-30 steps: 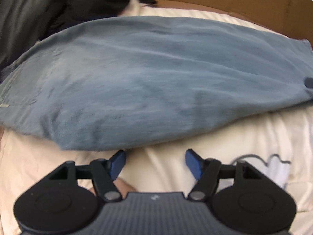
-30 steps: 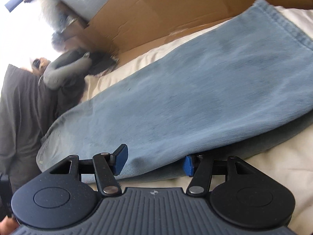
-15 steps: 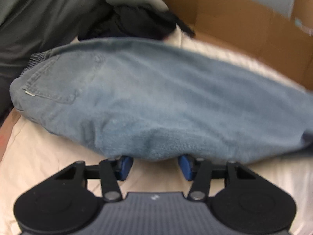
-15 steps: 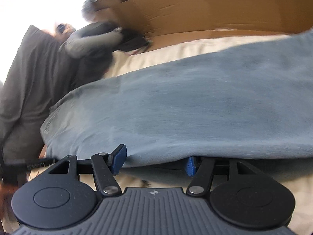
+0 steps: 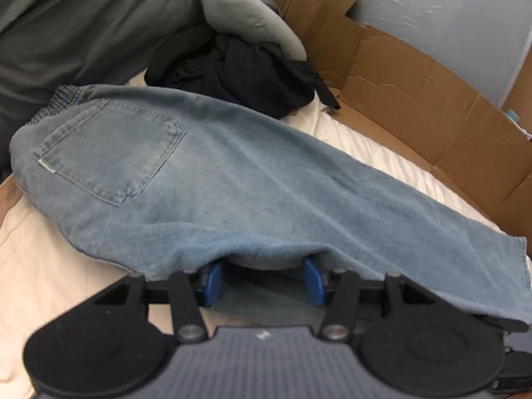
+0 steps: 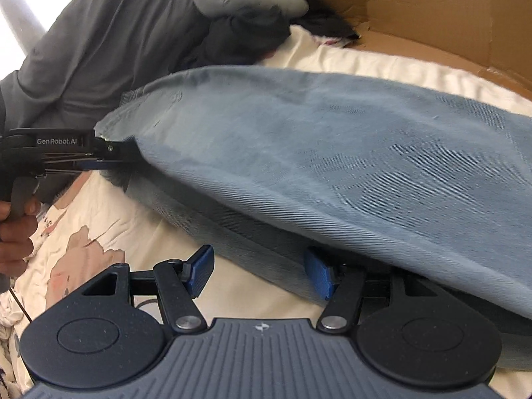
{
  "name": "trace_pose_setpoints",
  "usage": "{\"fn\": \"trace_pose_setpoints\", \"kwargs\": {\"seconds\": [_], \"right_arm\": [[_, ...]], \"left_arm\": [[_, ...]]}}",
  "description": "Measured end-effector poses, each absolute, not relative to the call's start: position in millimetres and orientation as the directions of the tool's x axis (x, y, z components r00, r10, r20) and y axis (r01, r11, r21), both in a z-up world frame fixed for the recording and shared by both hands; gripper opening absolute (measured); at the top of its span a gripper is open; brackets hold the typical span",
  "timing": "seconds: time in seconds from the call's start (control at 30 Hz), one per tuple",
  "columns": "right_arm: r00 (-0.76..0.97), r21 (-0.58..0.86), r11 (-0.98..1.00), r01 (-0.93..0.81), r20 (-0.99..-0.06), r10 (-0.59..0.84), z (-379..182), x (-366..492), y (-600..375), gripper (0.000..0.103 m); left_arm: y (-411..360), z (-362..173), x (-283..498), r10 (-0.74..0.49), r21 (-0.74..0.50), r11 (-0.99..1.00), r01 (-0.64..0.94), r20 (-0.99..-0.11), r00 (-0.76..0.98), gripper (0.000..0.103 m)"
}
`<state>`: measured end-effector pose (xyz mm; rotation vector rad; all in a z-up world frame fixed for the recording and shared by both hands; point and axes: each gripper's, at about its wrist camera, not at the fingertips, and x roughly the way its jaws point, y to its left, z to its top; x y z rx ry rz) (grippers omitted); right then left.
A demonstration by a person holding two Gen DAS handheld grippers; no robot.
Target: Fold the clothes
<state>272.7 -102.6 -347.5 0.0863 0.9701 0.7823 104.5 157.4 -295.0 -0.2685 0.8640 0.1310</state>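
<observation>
Light blue jeans point(image 5: 232, 183) lie lengthwise across the cream bed sheet point(image 5: 43, 259), back pocket point(image 5: 109, 153) up at the left. My left gripper point(image 5: 262, 281) is open at the near edge, its blue fingers point(image 5: 211, 282) tucked under the top denim layer, which drapes over them. In the right wrist view the jeans point(image 6: 332, 153) fill the middle. My right gripper point(image 6: 259, 274) is open too. Its right finger point(image 6: 319, 277) sits under the upper layer and its left finger point(image 6: 199, 271) is out over the sheet. The left gripper's body point(image 6: 56, 153) pokes under the jeans' edge at the left.
Dark grey bedding point(image 5: 83, 26), a grey pillow point(image 5: 246, 16) and a black clothes heap point(image 5: 239, 69) lie beyond the jeans. A flattened cardboard box point(image 5: 415, 93) stands along the far side. A hand point(image 6: 13, 232) holds the left gripper's handle.
My left gripper moved forward from the bare sheet to under the jeans' near edge, and its view swung toward the pocket end. The right gripper stayed at the edge while its view turned left.
</observation>
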Motion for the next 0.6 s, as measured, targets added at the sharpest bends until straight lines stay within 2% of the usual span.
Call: {"fn": "trace_pose_setpoints", "kwargs": {"seconds": [0.2,0.43,0.6], "right_arm": [[0.249,0.448,0.667,-0.595,-0.686,0.683,-348,267,-55,0.067],[0.359,0.297,0.676,-0.674,-0.668,0.651,-339,255,-4,0.068],[0.322,0.282,0.643,-0.712,-0.683,0.656,-346,253,16,0.069]], "left_arm": [[170,-296,99,-0.024,-0.23,0.945,-0.234,-0.762,0.648,0.054],[187,-292,96,-0.079,-0.293,0.928,-0.232,-0.761,0.644,0.053],[193,-288,95,-0.098,-0.315,0.922,-0.227,-0.755,0.648,0.053]]}}
